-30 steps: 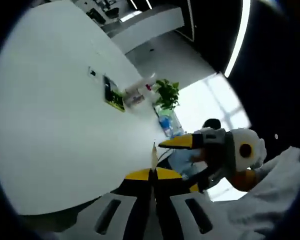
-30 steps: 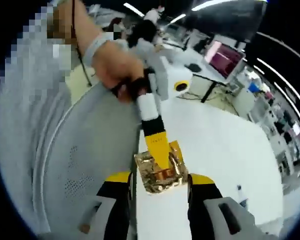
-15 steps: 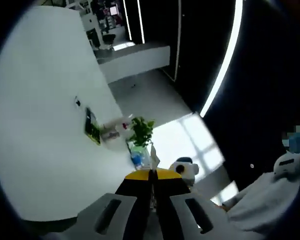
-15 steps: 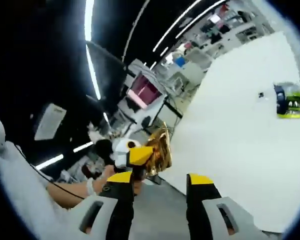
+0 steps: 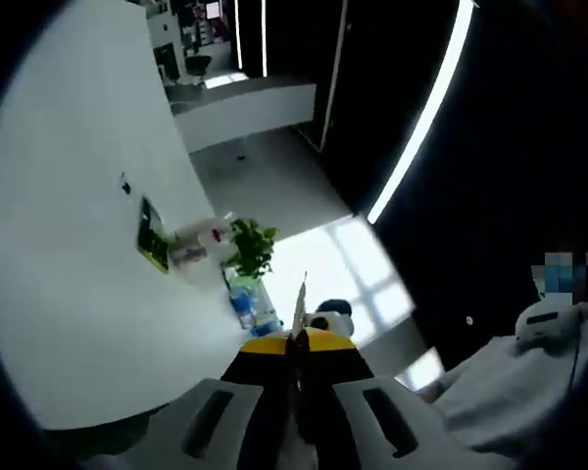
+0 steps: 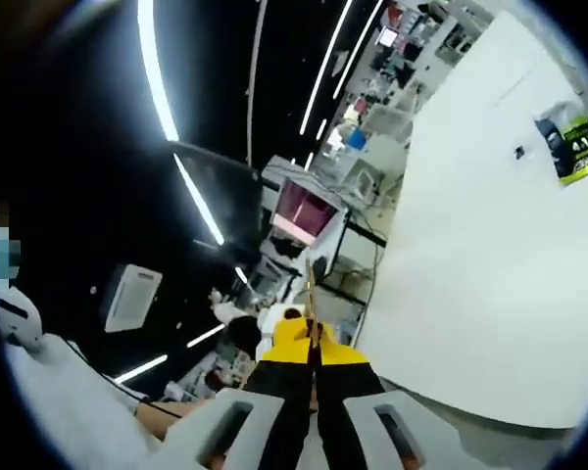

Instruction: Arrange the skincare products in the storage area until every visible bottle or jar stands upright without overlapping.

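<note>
My left gripper [image 5: 296,338] is shut, and a thin pale sheet [image 5: 300,302] stands edge-on out of its yellow tips. My right gripper [image 6: 312,343] is shut too, on the edge of a thin gold foil sachet [image 6: 309,286] that pokes up between its tips. Both grippers are raised off the white table [image 5: 69,255], tilted toward the room. Far off on the table stand a white bottle [image 5: 198,241], a small blue bottle [image 5: 243,304] and a green-and-black pack [image 5: 152,238]. That pack [image 6: 578,147] also sits at the table's far side in the right gripper view.
A potted green plant [image 5: 250,247] stands beside the bottles. The white table [image 6: 490,245] runs along the right, with a lit monitor [image 6: 304,211] and desks beyond it. A white sleeve [image 5: 529,392] hangs at lower right.
The right gripper's jaws were open around the gold sachet and have shut on it. Both cameras swung further away from the table toward the dark room.
</note>
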The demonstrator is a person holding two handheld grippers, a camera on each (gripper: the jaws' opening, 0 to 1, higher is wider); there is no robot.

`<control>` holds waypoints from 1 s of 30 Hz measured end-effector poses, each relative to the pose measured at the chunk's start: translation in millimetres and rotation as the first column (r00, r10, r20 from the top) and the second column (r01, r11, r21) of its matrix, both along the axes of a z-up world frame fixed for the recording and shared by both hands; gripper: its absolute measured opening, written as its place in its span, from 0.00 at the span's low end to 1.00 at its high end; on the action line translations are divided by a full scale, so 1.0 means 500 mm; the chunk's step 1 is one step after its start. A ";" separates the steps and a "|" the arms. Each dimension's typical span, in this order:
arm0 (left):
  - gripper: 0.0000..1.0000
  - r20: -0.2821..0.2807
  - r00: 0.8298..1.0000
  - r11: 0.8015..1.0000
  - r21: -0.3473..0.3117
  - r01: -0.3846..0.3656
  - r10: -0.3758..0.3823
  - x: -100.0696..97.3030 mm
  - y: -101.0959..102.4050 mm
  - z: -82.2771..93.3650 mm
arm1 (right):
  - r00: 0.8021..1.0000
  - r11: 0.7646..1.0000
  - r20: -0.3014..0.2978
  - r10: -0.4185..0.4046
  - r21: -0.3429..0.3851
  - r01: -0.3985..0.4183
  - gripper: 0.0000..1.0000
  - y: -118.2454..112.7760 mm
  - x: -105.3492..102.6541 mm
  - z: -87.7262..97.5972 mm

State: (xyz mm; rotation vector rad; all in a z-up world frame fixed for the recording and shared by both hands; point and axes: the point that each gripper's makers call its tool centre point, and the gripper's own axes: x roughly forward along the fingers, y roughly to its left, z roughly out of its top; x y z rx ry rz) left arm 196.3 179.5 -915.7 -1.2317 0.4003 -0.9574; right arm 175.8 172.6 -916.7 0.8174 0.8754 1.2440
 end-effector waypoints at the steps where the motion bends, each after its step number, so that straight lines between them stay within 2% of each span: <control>1: 0.00 0.001 1.000 1.000 0.007 0.003 -0.003 -0.001 -0.001 -0.001 | 1.000 1.000 0.007 0.019 -0.022 -0.019 0.00 -0.004 0.000 -0.004; 3: 0.00 0.012 1.000 1.000 0.029 0.009 -0.009 -0.002 -0.003 -0.003 | 0.996 0.994 0.010 0.090 -0.068 -0.089 0.00 -0.012 -0.011 -0.014; 4: 0.00 0.016 1.000 0.999 0.033 0.023 -0.023 -0.007 -0.008 -0.002 | 0.993 0.990 -0.008 0.120 -0.077 -0.121 0.00 -0.015 -0.017 -0.016; 6: 0.00 0.004 0.998 0.998 0.026 0.055 -0.055 -0.013 -0.017 -0.006 | 0.982 0.978 -0.039 0.183 -0.090 -0.186 0.00 -0.019 -0.032 -0.016; 7: 0.00 -0.004 0.998 0.997 0.021 0.069 -0.069 -0.016 -0.021 -0.006 | 0.979 0.974 -0.036 0.199 -0.100 -0.201 0.00 -0.021 -0.033 -0.019; 10: 0.00 0.007 0.991 0.991 0.037 0.131 -0.131 -0.034 -0.039 -0.004 | 0.965 0.961 -0.066 0.254 -0.095 -0.260 0.00 -0.027 -0.045 -0.010; 13: 0.00 0.003 0.987 0.986 0.034 0.160 -0.161 -0.045 -0.049 -0.003 | 0.947 0.947 -0.117 0.298 -0.091 -0.309 0.00 -0.038 -0.049 -0.008; 16: 0.00 0.017 0.984 0.981 0.081 0.174 -0.176 -0.052 -0.055 -0.012 | 0.949 0.943 -0.087 0.304 -0.115 -0.313 0.00 -0.046 -0.041 -0.007; 20: 0.00 0.011 0.981 0.976 0.099 0.194 -0.196 -0.058 -0.059 -0.021 | 0.964 0.960 -0.060 0.259 -0.096 -0.264 0.00 -0.050 -0.020 0.002; 22: 0.00 0.006 0.983 0.976 0.121 0.181 -0.183 -0.056 -0.056 -0.027 | 0.971 0.966 0.000 0.239 -0.107 -0.237 0.00 -0.045 -0.011 -0.004; 23: 0.00 0.000 0.984 0.977 0.117 0.179 -0.180 -0.055 -0.052 -0.029 | 0.970 0.966 0.051 0.236 -0.117 -0.229 0.00 -0.040 -0.011 -0.005; 25: 0.00 -0.012 0.983 0.978 0.106 0.181 -0.181 -0.055 -0.050 -0.030 | 0.974 0.975 0.085 0.210 -0.093 -0.202 0.00 -0.030 -0.008 0.003; 28: 0.00 -0.010 0.982 0.974 0.123 0.191 -0.191 -0.058 -0.055 -0.034 | 0.980 0.982 0.068 0.185 -0.057 -0.181 0.10 -0.016 -0.006 0.014; 30: 0.00 -0.014 0.977 0.969 0.125 0.214 -0.214 -0.064 -0.062 -0.036 | 0.981 0.984 0.083 0.175 -0.058 -0.171 0.05 -0.008 0.000 0.012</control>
